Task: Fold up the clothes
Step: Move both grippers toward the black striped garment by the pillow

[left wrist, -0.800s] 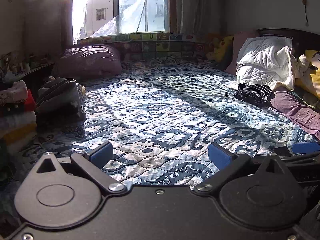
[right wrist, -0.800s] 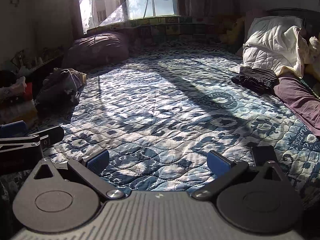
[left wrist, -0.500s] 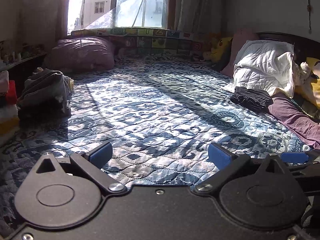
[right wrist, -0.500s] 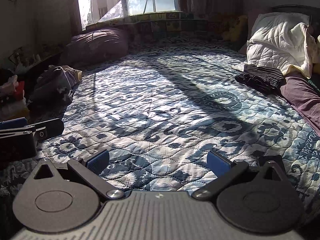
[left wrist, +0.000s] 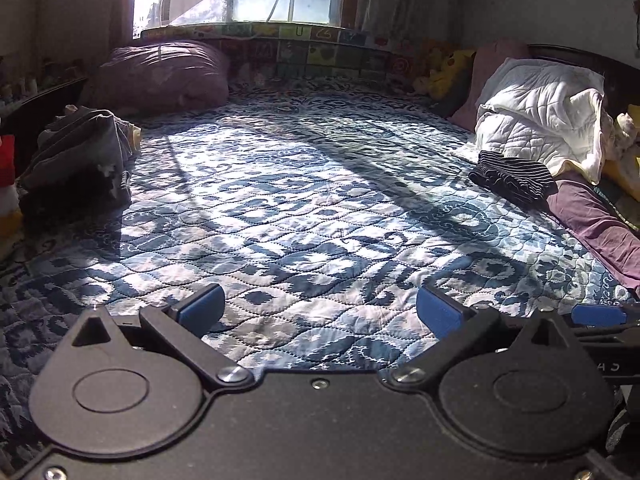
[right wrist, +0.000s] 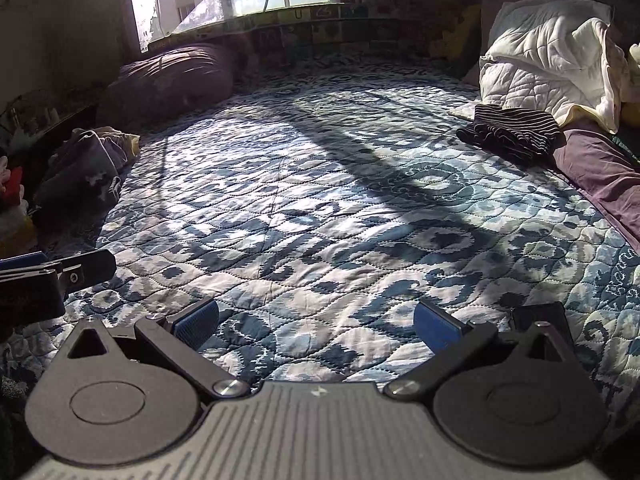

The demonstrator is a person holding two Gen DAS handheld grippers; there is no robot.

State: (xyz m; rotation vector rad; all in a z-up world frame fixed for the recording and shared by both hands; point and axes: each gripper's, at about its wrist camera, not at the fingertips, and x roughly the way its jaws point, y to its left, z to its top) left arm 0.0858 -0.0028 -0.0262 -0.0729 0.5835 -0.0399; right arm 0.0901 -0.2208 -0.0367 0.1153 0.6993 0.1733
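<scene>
On the bed [left wrist: 320, 208], a clothes pile [left wrist: 80, 156] lies far left, a folded garment [left wrist: 512, 178] far right, before the quilt [left wrist: 540, 124].

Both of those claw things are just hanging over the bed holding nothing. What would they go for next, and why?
Probably the right gripper reaches toward the striped garment by the white quilt. Both grippers are open and empty, the left gripper too, and nothing lies on the bedspread in front of them.

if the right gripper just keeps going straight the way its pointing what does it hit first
Most likely the blue patterned quilt itself: the open right gripper points low across the bed, with nothing lying between its fingers. The striped garment sits off to the right of that line, though depth is hard to judge.
</scene>
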